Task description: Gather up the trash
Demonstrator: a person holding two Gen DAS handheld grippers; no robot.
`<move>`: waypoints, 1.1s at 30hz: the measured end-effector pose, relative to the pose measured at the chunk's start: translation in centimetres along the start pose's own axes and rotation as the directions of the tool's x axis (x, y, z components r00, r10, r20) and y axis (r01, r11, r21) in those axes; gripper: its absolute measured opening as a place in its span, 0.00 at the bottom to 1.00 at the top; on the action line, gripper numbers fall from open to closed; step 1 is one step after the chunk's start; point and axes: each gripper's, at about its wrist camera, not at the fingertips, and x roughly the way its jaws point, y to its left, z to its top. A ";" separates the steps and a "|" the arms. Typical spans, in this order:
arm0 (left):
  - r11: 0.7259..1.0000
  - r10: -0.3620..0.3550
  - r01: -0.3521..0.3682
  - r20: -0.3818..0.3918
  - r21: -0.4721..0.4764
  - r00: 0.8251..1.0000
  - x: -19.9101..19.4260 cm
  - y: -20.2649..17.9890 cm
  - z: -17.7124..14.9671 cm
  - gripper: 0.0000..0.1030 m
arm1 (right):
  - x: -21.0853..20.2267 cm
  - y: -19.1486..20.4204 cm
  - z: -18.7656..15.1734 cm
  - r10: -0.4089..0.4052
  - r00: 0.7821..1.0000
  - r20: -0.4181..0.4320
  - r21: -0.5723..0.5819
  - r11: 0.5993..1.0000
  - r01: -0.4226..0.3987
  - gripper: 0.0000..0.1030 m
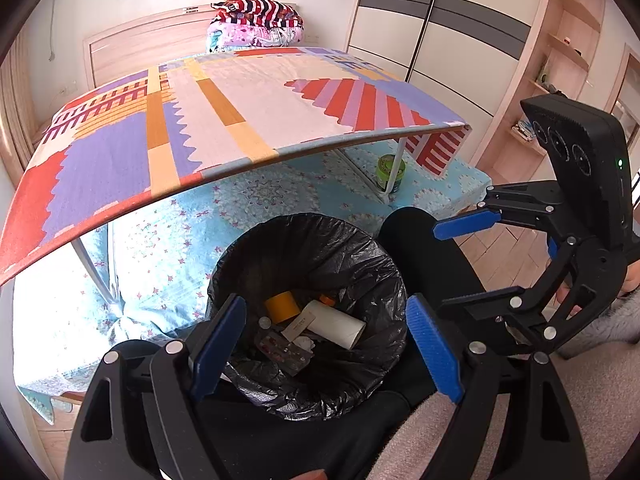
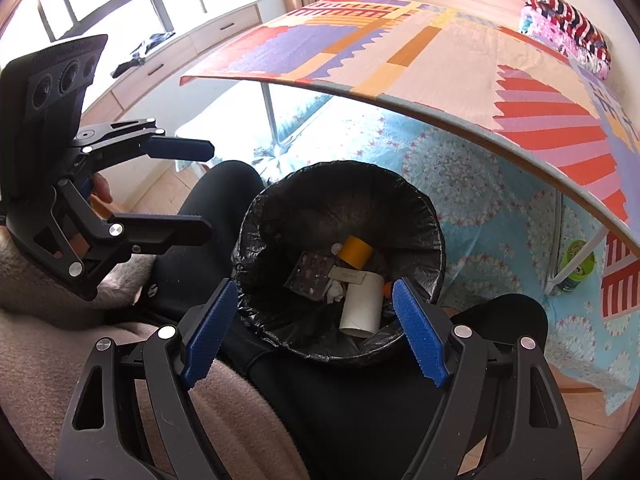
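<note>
A round bin lined with a black bag (image 1: 360, 264) stands between the person's knees; it also shows in the right wrist view (image 2: 416, 208). Inside lie a white cardboard tube (image 1: 340, 322) (image 2: 362, 300), a yellow tape roll (image 1: 282, 306) (image 2: 354, 252), a pill blister pack (image 1: 284, 350) (image 2: 310, 274) and crumpled paper. My left gripper (image 1: 326, 344) is open and empty just above the bin's near rim. My right gripper (image 2: 314, 330) is open and empty over the bin's near rim; it shows at the right in the left wrist view (image 1: 476, 260). The left gripper shows at the left in the right wrist view (image 2: 208, 190).
A low folding table with a colourful patterned cloth (image 1: 240, 92) (image 2: 420, 52) stands on a bed with a blue floral sheet (image 1: 172, 240) (image 2: 480, 200). A green can (image 1: 390, 172) (image 2: 574, 266) sits under the table by its leg. Folded quilts (image 1: 256, 24) lie at the headboard. A wardrobe (image 1: 440, 20) stands to the right.
</note>
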 end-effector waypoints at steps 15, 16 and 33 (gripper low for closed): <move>0.999 -0.034 0.034 -0.006 0.008 0.999 0.2 -0.4 -0.3 0.77 | -0.2 0.3 0.1 0.007 1.000 0.013 -0.007 1.000 -0.007 0.77; 0.999 -0.032 0.032 -0.005 0.005 0.999 0.2 -0.3 -0.2 0.77 | -0.2 0.3 0.1 0.007 1.000 0.014 -0.008 1.000 -0.007 0.77; 1.000 -0.026 0.026 -0.001 0.008 1.000 0.1 -0.3 -0.1 0.77 | -0.2 0.3 0.1 0.008 1.000 0.015 -0.002 1.000 -0.008 0.77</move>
